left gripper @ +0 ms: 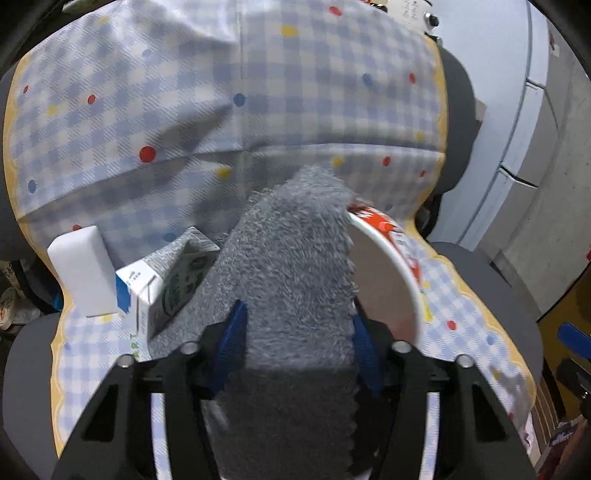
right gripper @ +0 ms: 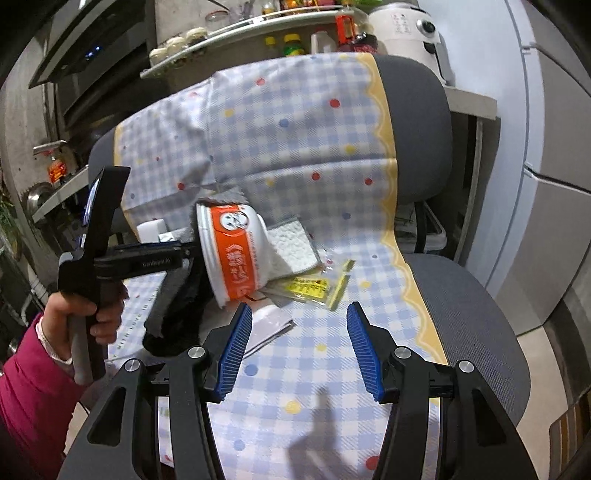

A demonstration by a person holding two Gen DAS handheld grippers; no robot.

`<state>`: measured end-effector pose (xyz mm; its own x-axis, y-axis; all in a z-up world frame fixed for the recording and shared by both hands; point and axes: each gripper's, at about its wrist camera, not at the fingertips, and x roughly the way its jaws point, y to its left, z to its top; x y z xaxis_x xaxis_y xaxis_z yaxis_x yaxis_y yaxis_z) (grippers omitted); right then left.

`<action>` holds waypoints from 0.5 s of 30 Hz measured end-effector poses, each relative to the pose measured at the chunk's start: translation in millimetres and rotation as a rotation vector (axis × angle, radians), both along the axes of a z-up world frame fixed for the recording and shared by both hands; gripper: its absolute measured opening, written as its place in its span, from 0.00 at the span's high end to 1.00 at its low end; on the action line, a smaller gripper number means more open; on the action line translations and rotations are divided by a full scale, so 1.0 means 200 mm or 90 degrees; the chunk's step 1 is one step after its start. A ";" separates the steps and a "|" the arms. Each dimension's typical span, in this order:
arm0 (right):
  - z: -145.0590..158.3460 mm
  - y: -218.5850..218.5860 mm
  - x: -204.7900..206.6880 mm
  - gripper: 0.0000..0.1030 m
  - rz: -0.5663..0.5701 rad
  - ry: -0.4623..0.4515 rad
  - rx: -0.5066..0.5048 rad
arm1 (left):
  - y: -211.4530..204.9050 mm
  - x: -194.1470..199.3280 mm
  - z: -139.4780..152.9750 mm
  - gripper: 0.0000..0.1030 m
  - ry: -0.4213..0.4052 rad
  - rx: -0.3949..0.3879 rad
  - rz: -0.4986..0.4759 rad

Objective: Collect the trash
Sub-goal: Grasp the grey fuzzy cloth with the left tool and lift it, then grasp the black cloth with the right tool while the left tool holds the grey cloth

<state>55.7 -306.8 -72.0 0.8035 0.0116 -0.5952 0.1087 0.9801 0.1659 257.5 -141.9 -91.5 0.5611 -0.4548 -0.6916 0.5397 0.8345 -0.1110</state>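
Note:
My left gripper [left gripper: 297, 321] is shut on a grey fluffy cloth [left gripper: 291, 266] that hangs between its blue pads; in the right wrist view the cloth [right gripper: 177, 314] droops below it. An orange-and-white paper bowl [left gripper: 391, 266] lies on its side against the cloth, also in the right wrist view [right gripper: 232, 251]. A small printed carton [left gripper: 166, 284] and a white block [left gripper: 83, 273] lie left of the cloth. My right gripper [right gripper: 299, 325] is open and empty above the seat. A yellow wrapper [right gripper: 314, 286] and a white sponge cloth [right gripper: 291, 245] lie just beyond it.
Everything rests on a grey office chair [right gripper: 476, 317] covered by a blue checked cloth with coloured dots [right gripper: 295, 147]. A white flat packet [right gripper: 269, 325] lies by my right gripper's left finger. Kitchen shelves with jars [right gripper: 236, 26] and a white appliance [right gripper: 406, 29] stand behind.

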 end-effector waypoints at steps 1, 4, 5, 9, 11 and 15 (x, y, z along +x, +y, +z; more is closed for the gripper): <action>0.00 -0.01 0.00 0.47 -0.001 0.002 0.002 | 0.01 0.01 0.01 0.72 -0.001 -0.005 0.004; -0.01 0.00 0.00 0.47 -0.001 0.001 0.000 | 0.10 -0.02 0.09 0.95 -0.034 -0.035 0.020; 0.00 0.00 -0.01 0.48 0.002 -0.001 -0.001 | 0.14 -0.05 0.14 0.96 -0.059 -0.043 0.031; 0.03 0.06 -0.04 0.48 0.014 -0.016 -0.001 | 0.32 -0.22 0.37 0.97 -0.141 -0.088 0.069; 0.06 0.09 -0.06 0.48 0.025 -0.028 0.004 | 0.44 -0.33 0.49 0.97 -0.175 -0.121 0.085; 0.09 0.18 -0.08 0.47 0.053 -0.036 0.016 | 0.61 -0.52 0.65 0.97 -0.219 -0.148 0.116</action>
